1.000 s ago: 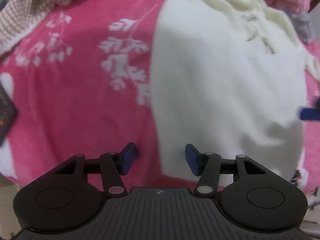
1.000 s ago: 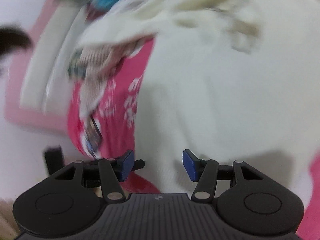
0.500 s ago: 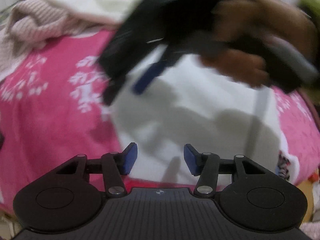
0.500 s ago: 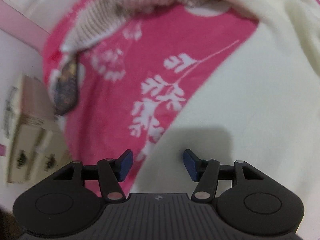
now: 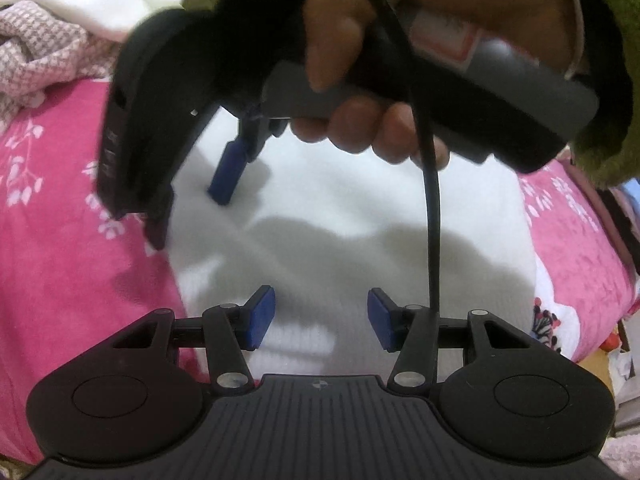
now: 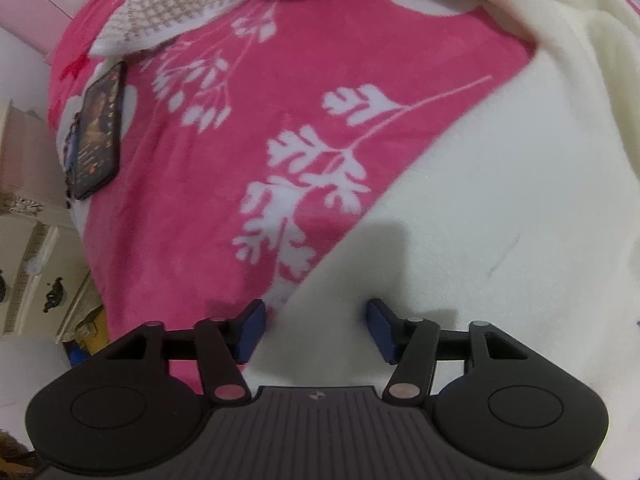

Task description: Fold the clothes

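Note:
A white garment (image 5: 360,208) lies spread flat on a pink blanket (image 5: 60,240) patterned with white sprigs. My left gripper (image 5: 321,318) hovers open over its near edge, nothing between the fingers. A hand (image 5: 360,128) holds my right gripper (image 5: 192,200) across the top of the left wrist view, its blue fingertips (image 5: 228,172) down at the garment's left side. In the right wrist view, the right gripper (image 6: 316,328) is open and straddles the left edge of the white garment (image 6: 480,200): one finger over the pink blanket (image 6: 320,60), the other over white cloth.
A checked pink-and-white garment (image 5: 40,48) and a cream one (image 6: 560,20) are heaped at the blanket's far side. A phone (image 6: 96,132) lies near the left edge of the bed. Pale furniture (image 6: 28,240) stands beyond that edge. A black cable (image 5: 434,220) hangs before my left gripper.
The hand with the right gripper swung across to the garment's left edge and has come lower and nearer. Both grippers stayed open.

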`<state>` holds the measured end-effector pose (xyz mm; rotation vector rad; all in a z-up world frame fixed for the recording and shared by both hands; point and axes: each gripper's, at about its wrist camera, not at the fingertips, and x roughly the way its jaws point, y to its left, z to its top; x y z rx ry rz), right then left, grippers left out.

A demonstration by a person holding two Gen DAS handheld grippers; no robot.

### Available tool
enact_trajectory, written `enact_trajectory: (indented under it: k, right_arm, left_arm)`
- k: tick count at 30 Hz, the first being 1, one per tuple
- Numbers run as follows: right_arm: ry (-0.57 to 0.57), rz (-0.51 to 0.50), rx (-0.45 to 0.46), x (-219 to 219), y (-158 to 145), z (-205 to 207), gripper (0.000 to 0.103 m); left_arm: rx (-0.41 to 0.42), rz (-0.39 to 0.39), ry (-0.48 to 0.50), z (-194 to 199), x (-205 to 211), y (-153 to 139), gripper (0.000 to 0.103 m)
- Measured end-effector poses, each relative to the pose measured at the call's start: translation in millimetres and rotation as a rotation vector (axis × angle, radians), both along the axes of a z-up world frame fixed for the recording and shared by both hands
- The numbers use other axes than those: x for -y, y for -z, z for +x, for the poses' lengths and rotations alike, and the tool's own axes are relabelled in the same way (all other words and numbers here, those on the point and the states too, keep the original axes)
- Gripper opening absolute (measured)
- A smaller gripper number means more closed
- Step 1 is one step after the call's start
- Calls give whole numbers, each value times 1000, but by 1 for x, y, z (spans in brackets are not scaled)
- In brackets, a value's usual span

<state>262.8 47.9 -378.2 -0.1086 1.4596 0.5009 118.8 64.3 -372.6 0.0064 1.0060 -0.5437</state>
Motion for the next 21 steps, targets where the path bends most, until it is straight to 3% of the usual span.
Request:
enact_trajectory:
  k: [1,3,9,14,18,21]
  right_arm:
    - [15,3,3,5,-1,1,28]
    - [57,25,-1,20,-3,2,12]
    - [286,273,-94,104,-7,8,10]
    - [465,389,-123,161,0,1,10]
    - [541,499,-142,188,6,-2,10]
    - [591,561,-162,203,12,-4,10]
  left_arm:
    - [-5,-3,-10,-1,-5,-4,51]
    - [-16,-10,-33,-2,-15,-12,51]
    - [-85,-96,-129,12,-42,-20,52]
    - [-149,-179,-214,26,-63,-24,53]
    - [-176,-222,-160,41,-51,-11,53]
    - [-158,-197,-77,47,-30,-3,53]
